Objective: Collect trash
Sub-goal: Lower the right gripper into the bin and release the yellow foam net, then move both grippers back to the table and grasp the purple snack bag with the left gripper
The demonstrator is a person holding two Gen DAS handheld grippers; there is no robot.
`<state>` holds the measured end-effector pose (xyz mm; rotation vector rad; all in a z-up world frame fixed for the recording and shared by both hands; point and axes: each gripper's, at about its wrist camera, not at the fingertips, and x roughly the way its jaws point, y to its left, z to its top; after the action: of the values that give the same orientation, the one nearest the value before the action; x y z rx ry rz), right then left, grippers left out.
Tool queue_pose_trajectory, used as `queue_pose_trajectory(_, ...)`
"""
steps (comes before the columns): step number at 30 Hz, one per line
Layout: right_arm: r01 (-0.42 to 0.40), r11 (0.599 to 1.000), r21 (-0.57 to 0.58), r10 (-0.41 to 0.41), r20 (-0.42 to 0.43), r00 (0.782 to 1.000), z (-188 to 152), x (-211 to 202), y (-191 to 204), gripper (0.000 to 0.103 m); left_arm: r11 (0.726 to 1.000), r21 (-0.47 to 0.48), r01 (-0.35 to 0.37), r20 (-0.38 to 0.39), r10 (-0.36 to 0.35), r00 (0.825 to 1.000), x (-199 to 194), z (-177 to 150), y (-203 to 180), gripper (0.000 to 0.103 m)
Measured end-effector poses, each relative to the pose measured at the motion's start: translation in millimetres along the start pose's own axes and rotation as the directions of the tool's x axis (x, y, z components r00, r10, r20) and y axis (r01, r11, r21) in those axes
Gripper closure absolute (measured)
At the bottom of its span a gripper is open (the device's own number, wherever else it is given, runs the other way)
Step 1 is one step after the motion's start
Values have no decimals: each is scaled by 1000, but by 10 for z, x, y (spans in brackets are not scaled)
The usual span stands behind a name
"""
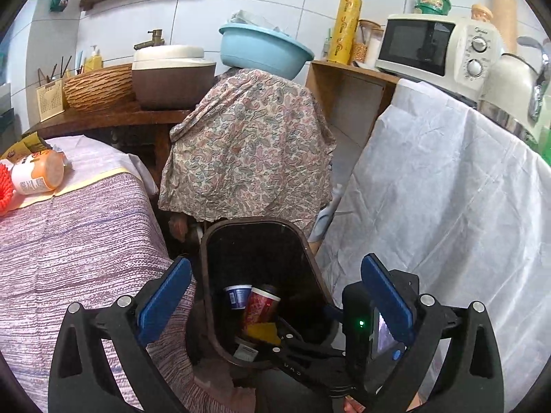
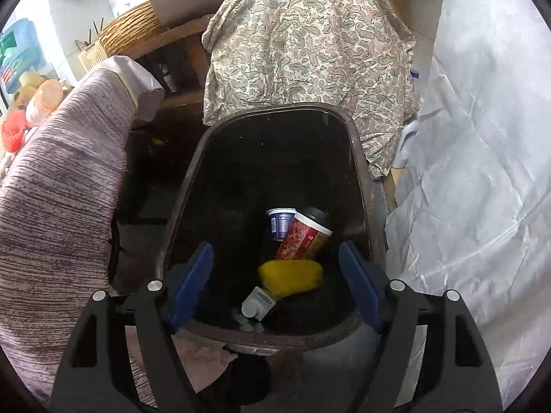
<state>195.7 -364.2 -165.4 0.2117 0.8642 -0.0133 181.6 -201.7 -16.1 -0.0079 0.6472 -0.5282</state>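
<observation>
A dark brown trash bin [image 1: 204,261] [image 2: 268,339] stands on the floor between two covered tables. Inside lie a blue-and-white yogurt cup [image 1: 237,296] [image 2: 280,222], a red paper cup [image 1: 260,306] [image 2: 304,237], a yellow piece [image 2: 291,275], slightly blurred, and a small white carton [image 2: 258,304]. My right gripper [image 2: 275,247] hangs open over the bin's near side with the pads touching nothing. My left gripper [image 1: 275,265] is wide open and empty, higher above the bin. Part of the right gripper's black frame [image 1: 310,351] shows low in the left wrist view.
A purple striped tablecloth [image 1: 79,241] covers the left table, which holds an orange-capped jar [image 1: 38,175], a red bristly item [image 1: 5,186] and yellow packets [image 1: 31,141]. Behind the bin hangs a paisley cloth [image 1: 251,137]. A white sheet [image 1: 447,206] drapes the right counter under a microwave [image 1: 437,46].
</observation>
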Motion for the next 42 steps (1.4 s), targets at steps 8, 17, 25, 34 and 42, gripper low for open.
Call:
queue_pose_trajectory(8, -7, 1000, -23, 9, 83, 996, 13, -480, 110, 26, 1000, 17, 23, 56, -24, 998, -463, 51, 43, 5)
queue_pose_trajectory(17, -32, 993, -111, 59, 248, 967, 281, -1224, 502, 16, 999, 26, -48, 73, 46, 996, -1001, -4, 356, 5)
queue_pose_trajectory(25, -158, 951, -267, 224, 241, 944, 430, -1405, 1267, 13, 985, -42, -165, 115, 169, 979, -1595, -80, 975, 5)
queue_pose_trajectory(34, -297, 825, -481, 405, 137, 904, 349, -1510, 2376, 13, 899, -116, -423, 54, 431, 901, -2124, -388, 2019, 5)
queue_pose_trajectory(42, -349, 746, -567, 471, 79, 879, 203, -1598, 2979, 13, 745, -350, -568, -9, 603, 798, -2518, -495, 3087, 5)
